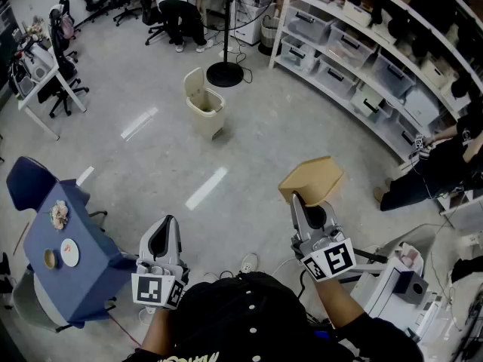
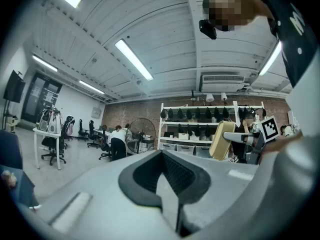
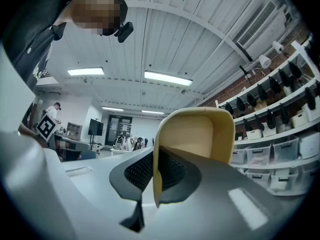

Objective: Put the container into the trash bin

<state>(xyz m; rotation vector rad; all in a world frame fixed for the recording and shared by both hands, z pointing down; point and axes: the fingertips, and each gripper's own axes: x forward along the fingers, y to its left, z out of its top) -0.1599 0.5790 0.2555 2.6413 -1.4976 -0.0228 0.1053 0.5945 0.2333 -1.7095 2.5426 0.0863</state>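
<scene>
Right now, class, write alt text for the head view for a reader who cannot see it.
The right hand-held gripper grips a tan container by its edge, above a grey floor. An open beige trash bin stands farther ahead; the left hand-held gripper is shut and empty.

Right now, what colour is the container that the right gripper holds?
The container is pale yellowish tan; the right gripper view shows it best.

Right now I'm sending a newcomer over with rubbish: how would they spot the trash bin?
On the grey floor, left of the white shelving, stands a black round-based fan pole. Just in front of it sits the cream rectangular plastic trash bin, lid raised, the only pale tub standing alone.
</scene>
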